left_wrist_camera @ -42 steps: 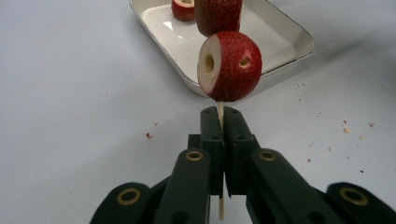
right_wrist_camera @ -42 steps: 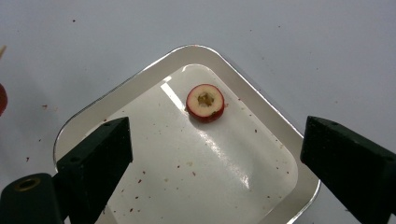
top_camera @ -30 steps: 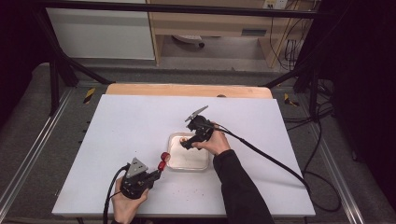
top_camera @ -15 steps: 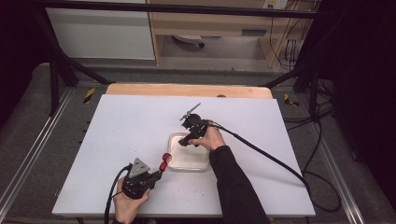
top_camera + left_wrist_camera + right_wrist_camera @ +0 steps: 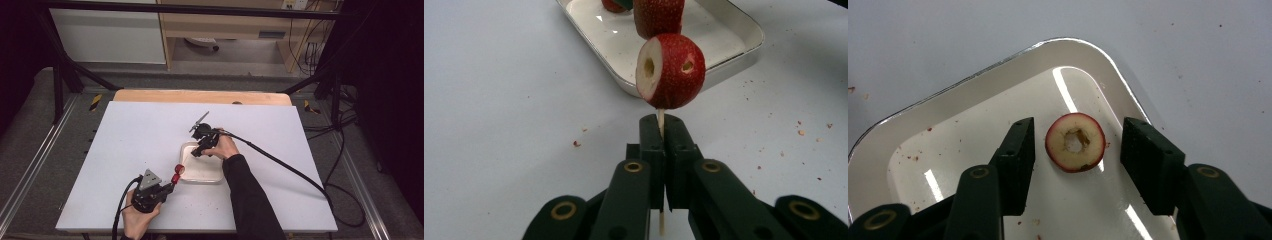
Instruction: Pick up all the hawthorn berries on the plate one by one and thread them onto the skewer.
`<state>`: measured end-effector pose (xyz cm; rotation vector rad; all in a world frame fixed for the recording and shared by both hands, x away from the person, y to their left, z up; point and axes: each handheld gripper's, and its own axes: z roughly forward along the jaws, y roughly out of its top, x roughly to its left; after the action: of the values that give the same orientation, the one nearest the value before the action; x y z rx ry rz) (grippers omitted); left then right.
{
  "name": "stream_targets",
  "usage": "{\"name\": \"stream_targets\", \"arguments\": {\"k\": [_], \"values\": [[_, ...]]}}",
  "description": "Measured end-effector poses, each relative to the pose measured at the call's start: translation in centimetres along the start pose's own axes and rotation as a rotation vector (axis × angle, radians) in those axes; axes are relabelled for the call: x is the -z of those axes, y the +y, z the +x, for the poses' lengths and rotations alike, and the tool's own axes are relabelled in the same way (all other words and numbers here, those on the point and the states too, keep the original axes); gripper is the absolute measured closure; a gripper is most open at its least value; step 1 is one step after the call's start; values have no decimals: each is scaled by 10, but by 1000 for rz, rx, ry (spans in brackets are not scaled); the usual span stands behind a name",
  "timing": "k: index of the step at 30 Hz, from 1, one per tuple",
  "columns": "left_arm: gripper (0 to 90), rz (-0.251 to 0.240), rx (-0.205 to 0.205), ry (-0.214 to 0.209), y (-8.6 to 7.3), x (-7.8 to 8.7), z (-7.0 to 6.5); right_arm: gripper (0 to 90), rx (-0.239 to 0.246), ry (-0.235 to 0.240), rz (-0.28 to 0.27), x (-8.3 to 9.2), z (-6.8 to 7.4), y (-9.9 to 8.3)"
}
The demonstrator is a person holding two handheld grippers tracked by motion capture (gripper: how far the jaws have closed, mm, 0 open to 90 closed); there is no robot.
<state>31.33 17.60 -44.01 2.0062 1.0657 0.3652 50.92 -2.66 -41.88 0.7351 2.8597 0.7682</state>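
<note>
White table [image 5: 125, 150]; tray [image 5: 973, 100] holds fruit slice [image 5: 1075, 142].

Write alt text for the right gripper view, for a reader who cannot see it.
The open right gripper points down into a white tray, its black jaws on either side of a red-skinned fruit slice with a hole through its middle. The slice lies flat on the tray floor, touching neither jaw.

white tabletop [image 5: 130, 150] | red crumbs [image 5: 576, 144] (scattered) | wooden board [image 5: 200, 96] at far edge
</note>
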Motion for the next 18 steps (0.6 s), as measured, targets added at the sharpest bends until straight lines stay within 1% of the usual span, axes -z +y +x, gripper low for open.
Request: {"name": "stream_targets", "arguments": {"k": [6, 13, 17, 18], "values": [[880, 1, 0, -4, 0, -1, 0, 522, 32, -8, 26, -1, -1, 0], [880, 2, -1, -3, 0, 0, 0, 535, 50, -12, 29, -4, -1, 0], [880, 2, -2, -4, 0, 0, 0, 609, 64, -11, 28, -4, -1, 0], [880, 1, -2, -3, 0, 0, 0, 609, 62, -12, 27, -4, -1, 0]]}}
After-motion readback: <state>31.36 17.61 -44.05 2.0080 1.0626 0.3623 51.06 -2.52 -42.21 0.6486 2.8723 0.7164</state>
